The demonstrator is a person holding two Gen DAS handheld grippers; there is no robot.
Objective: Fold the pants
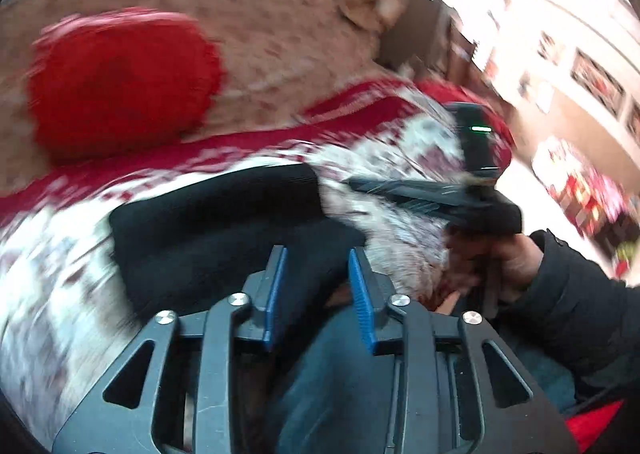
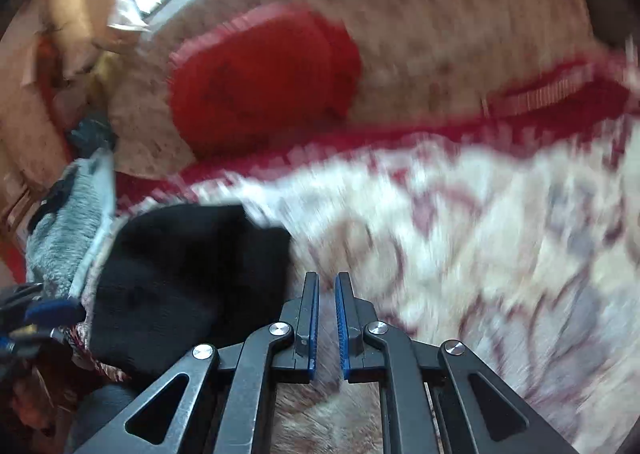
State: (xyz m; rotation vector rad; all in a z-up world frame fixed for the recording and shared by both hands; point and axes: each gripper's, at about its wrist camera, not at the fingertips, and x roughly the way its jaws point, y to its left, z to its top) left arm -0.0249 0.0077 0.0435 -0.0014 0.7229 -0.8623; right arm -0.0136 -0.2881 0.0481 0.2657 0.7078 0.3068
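Note:
The black pants (image 1: 216, 230) lie folded into a compact block on the white-and-red patterned blanket (image 1: 52, 278). They also show in the right wrist view (image 2: 188, 278), at the lower left. My left gripper (image 1: 318, 258) is open and empty, just above the near edge of the pants. My right gripper (image 2: 326, 282) has its jaws a narrow gap apart with nothing between them, to the right of the pants. In the left wrist view the right gripper's body (image 1: 440, 198) shows at the right, held in a hand. Both views are motion-blurred.
A red cushion (image 1: 120, 82) leans on the beige sofa back (image 1: 248, 22); it also shows in the right wrist view (image 2: 260, 82). A grey fleecy garment (image 2: 68, 230) lies left of the pants. The person's blue-jeaned leg (image 1: 340, 386) is below the left gripper. Shelves (image 1: 580, 134) stand at right.

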